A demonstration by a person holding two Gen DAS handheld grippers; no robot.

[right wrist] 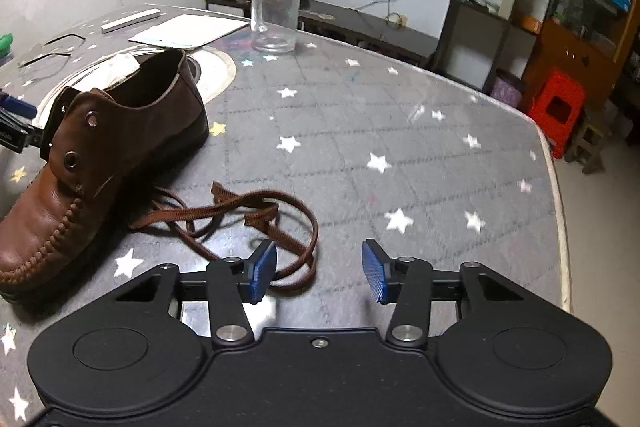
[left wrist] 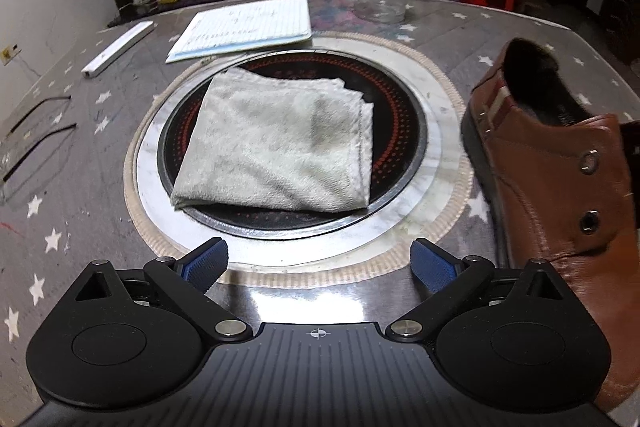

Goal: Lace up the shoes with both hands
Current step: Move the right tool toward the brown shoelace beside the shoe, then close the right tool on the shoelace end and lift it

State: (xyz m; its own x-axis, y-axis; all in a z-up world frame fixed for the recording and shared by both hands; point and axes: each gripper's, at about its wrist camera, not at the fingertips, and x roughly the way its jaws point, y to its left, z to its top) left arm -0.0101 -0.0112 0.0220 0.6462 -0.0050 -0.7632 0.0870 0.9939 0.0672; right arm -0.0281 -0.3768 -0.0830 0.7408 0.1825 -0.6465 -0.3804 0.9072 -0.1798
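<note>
Two tongs, both spread wide and holding nothing: the left tongs [left wrist: 319,266] hover before a folded cloth [left wrist: 276,143], the right tongs [right wrist: 319,271] just beside the loose brown lace [right wrist: 256,217]. The unlaced shoe [right wrist: 100,155] (eyelets bare) stands on the starry counter [right wrist: 400,147].

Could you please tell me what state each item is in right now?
left gripper: open, empty.
right gripper: open, empty.
shoe: upright on the table, eyelets unlaced.
shoelace: loose, tangled on the table beside the shoe.
glass jar: upright, lidless, empty.
towel: folded, lying on the round black plate.
notebook: lying flat.
</note>
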